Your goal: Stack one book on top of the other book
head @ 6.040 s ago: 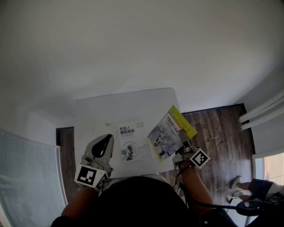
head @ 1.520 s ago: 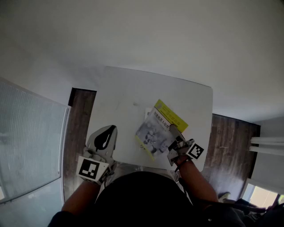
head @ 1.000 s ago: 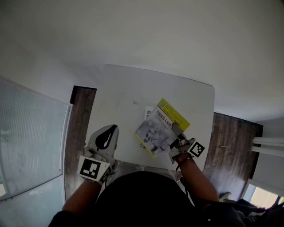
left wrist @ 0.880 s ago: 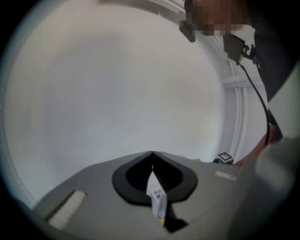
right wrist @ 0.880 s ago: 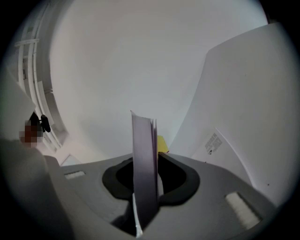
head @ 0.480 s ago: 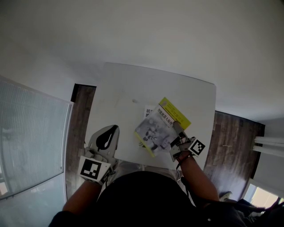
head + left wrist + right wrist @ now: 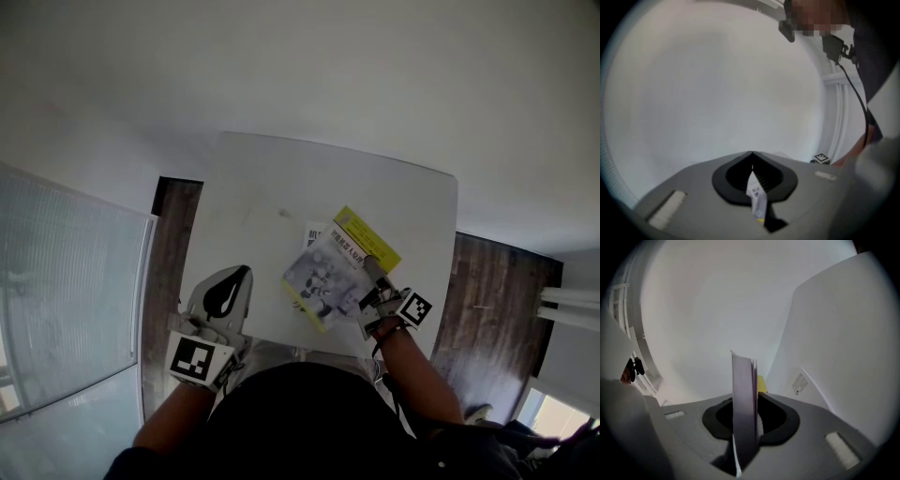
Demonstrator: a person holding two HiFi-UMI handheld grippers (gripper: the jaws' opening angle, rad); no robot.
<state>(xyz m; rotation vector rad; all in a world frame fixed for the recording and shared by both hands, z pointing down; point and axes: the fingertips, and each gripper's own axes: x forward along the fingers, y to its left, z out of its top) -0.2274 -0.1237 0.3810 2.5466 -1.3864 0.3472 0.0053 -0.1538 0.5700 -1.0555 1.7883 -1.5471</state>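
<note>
A yellow-and-grey book (image 7: 335,270) hangs tilted just above the white table (image 7: 281,178), with my right gripper (image 7: 371,273) shut on its near right edge. Under it lies a white book (image 7: 313,232), of which only the far left corner shows. In the right gripper view the held book (image 7: 743,399) stands edge-on between the jaws of the right gripper (image 7: 745,401). The white book's printed label (image 7: 799,382) lies just to its right. My left gripper (image 7: 240,274) hovers at the table's near left edge with nothing in it. In its own view the left gripper (image 7: 751,154) has its jaws together.
Dark wooden floor (image 7: 487,281) shows to the right and left of the table. A frosted glass panel (image 7: 66,300) stands at the far left. A pale wall (image 7: 300,66) rises behind the table. A person's arm and a black cable (image 7: 855,89) show at the right of the left gripper view.
My right gripper has sunk slightly with the yellow-and-grey book, which now covers a little more of the white book. The left gripper has stayed in place.
</note>
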